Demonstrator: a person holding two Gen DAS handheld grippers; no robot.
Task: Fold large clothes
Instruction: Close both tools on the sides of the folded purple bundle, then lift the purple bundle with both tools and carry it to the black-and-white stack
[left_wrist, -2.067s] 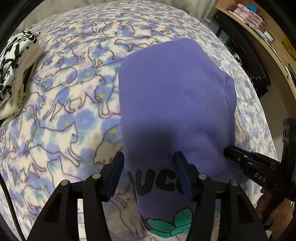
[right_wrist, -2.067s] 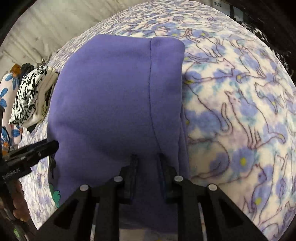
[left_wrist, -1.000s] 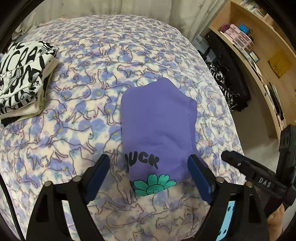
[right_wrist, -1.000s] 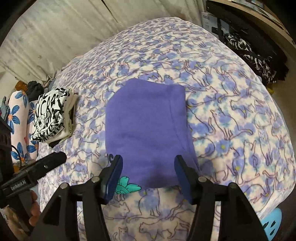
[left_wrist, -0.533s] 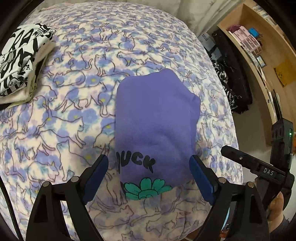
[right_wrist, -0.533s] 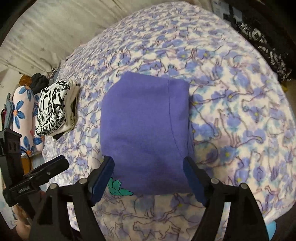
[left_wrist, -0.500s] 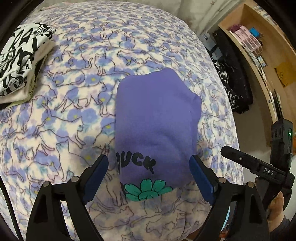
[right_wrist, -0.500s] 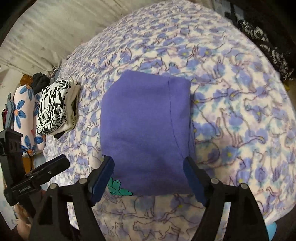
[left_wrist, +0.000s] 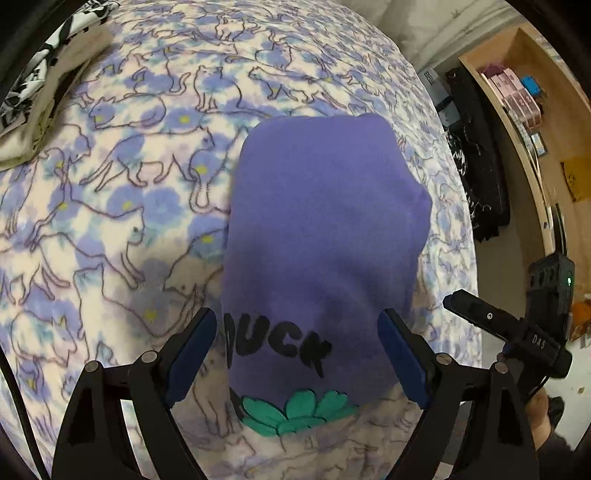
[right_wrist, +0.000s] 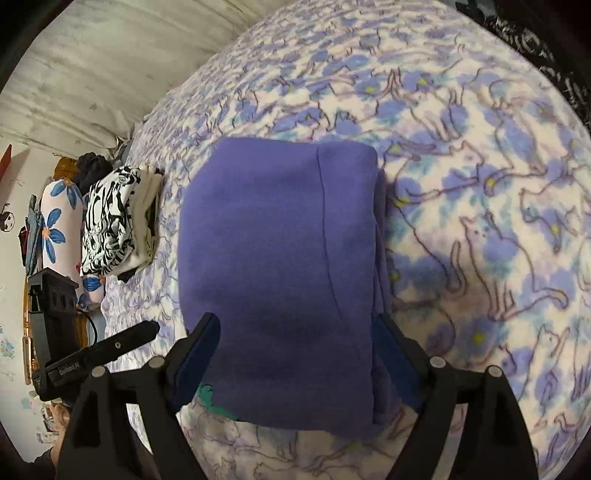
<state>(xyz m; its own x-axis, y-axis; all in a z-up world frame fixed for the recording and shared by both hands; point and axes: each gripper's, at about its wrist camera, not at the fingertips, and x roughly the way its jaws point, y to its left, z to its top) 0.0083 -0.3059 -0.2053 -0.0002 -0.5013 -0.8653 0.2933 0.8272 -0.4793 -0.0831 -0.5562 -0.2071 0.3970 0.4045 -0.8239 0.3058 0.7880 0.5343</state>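
The folded purple sweatshirt (left_wrist: 325, 240) lies flat on the cat-print bedspread (left_wrist: 122, 206), its near edge between the wide-spread jaws of both grippers. The left gripper (left_wrist: 297, 350) holds nothing; its jaws straddle the printed hem. The right gripper (right_wrist: 295, 354) is likewise agape and empty. Bare bedspread stretches ahead of and beside both jaws. A stack of folded clothes (right_wrist: 114, 221) sits well off left of the right gripper's jaws.
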